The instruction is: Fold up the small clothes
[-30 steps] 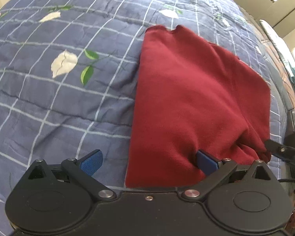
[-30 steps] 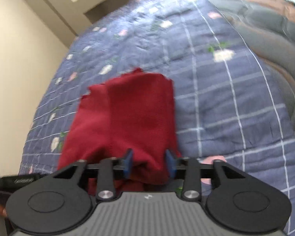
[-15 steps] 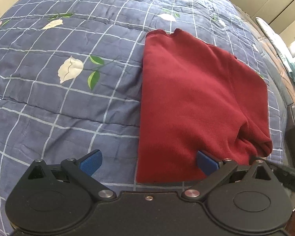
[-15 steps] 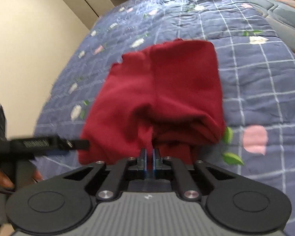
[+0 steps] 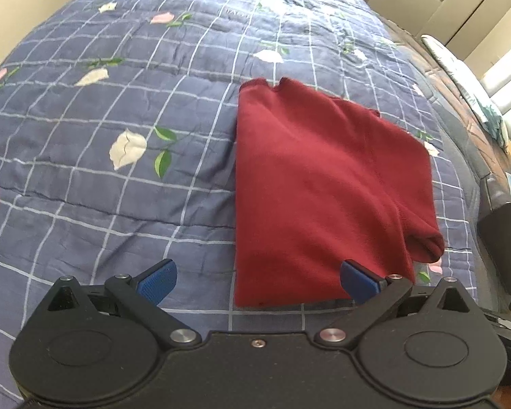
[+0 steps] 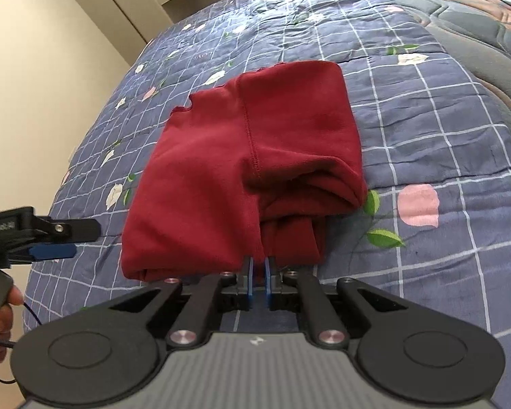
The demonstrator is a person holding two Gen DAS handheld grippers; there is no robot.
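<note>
Red garment [image 5: 323,184] lies on the quilt [image 5: 119,204], already folded into a rough rectangle; in the left wrist view it fills the centre out to 3 o'clock, near hem just ahead of my pads. My left gripper [image 5: 255,281] is released, jaws wide, blue pads straddling the near left corner of the garment, nothing between them. My right gripper [image 6: 257,281] has its jaws drawn nearly together, thin slit left, right at the near hem at 6 o'clock in its view; cannot tell whether any cloth is pinched in the slit or it's just sitting against the edge. The right half is bunched: a thick rolled lump [image 6: 323,184] at 3 o'clock of the garment, with loose layers showing under it. My read: one fold is done, we're between folds, tidying the near edge. Next move calls for flattening that lump, then taking both near corners and carrying them toward 12 o'clock to halve it. The left needs to drop onto the corner and close; the right should confirm it has every layer first.
</note>
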